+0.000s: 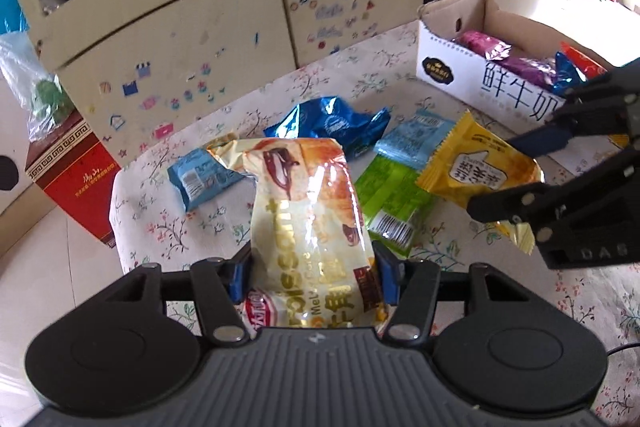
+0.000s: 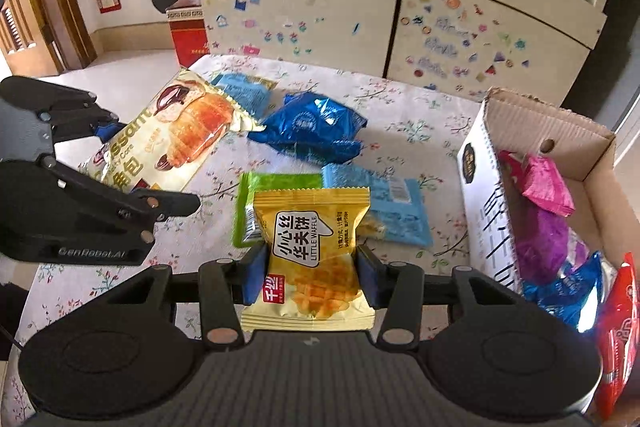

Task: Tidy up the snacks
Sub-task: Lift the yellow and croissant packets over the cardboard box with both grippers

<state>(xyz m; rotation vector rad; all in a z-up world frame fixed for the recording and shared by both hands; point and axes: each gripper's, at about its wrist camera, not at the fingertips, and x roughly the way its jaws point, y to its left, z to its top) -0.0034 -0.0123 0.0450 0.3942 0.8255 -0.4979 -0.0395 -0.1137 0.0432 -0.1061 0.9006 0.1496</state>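
My left gripper [image 1: 310, 277] is shut on a cream croissant packet [image 1: 308, 219], held over the floral table; it also shows in the right wrist view [image 2: 176, 135]. My right gripper [image 2: 310, 273] is shut on a yellow waffle packet [image 2: 314, 259], seen from the left wrist view too [image 1: 480, 171]. On the table lie a dark blue foil packet [image 2: 312, 131], a green packet [image 2: 276, 187], and two light blue packets [image 2: 396, 211] [image 2: 244, 93]. An open cardboard box [image 2: 480, 203] at the right holds pink, purple, blue and red packets.
The table has a floral cloth [image 2: 420, 123]. A cream cabinet with stickers [image 2: 320, 11] stands right behind it. A red box [image 2: 188, 35] sits on the floor at the far left. The table's left edge drops to tiled floor [image 1: 48, 259].
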